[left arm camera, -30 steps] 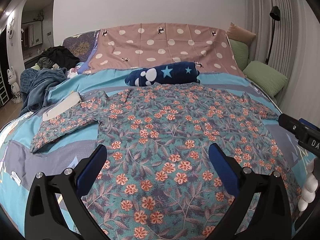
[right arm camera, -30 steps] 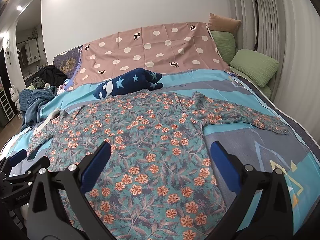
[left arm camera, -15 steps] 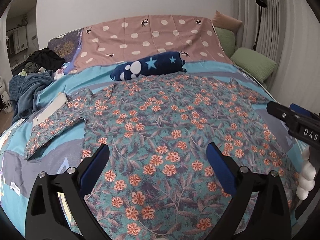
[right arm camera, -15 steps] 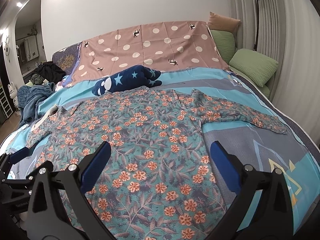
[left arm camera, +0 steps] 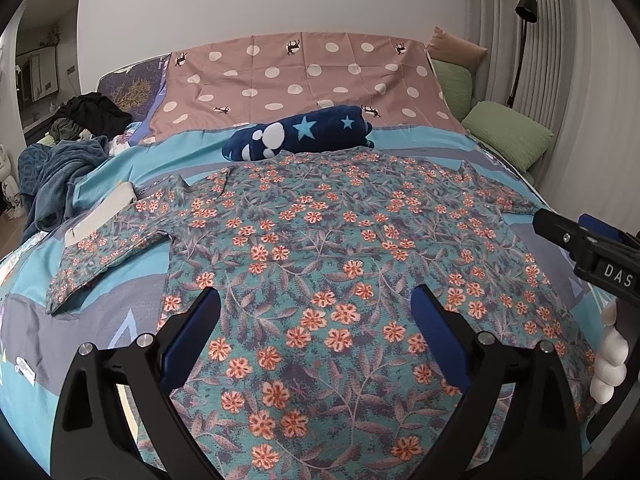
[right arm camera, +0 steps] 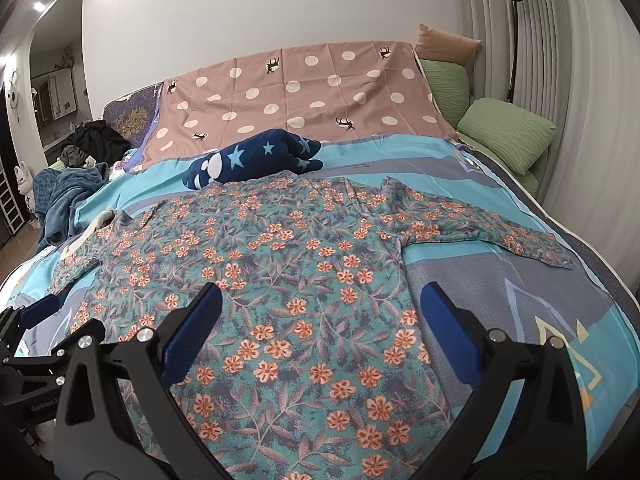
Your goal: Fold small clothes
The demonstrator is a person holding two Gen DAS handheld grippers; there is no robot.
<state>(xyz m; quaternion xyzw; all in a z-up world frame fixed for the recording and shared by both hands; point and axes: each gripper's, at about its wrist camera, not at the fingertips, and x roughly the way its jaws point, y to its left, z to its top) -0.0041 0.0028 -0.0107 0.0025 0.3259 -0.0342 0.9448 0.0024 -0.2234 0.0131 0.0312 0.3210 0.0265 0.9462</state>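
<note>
Left wrist view: the left gripper [left arm camera: 316,320] hangs over the near hem of a teal long-sleeved shirt printed with orange flowers and grey leaves [left arm camera: 320,248], jaws spread wide and holding nothing. The shirt lies flat in the middle of the bed [left arm camera: 120,284], which is covered in a blue and grey patterned sheet. Its long axis runs from the near edge toward the headboard end, with the collar at the far end and the hem nearest the cameras; both sleeves stretch out sideways toward the bed's left and right edges. The hem itself is cut off by the frame bottom and partly hidden behind the black gripper arms. At the right edge of this view the right gripper [left arm camera: 592,240] shows only in part, with a white-gloved hand [left arm camera: 610,360] below it, cut off by the frame.

Right wrist view: the right gripper [right arm camera: 320,324] also stands wide apart and empty above the shirt's near right part, and the left gripper appears partly at the lower left edge. The right sleeve [right arm camera: 492,232] lies fully visible toward the right edge of the bed, while the left sleeve end is hard to make out. A navy plush blanket with pale stars [right arm camera: 256,160] touches the collar's far side, in front of a pink spotted cloth [right arm camera: 300,96].
</note>
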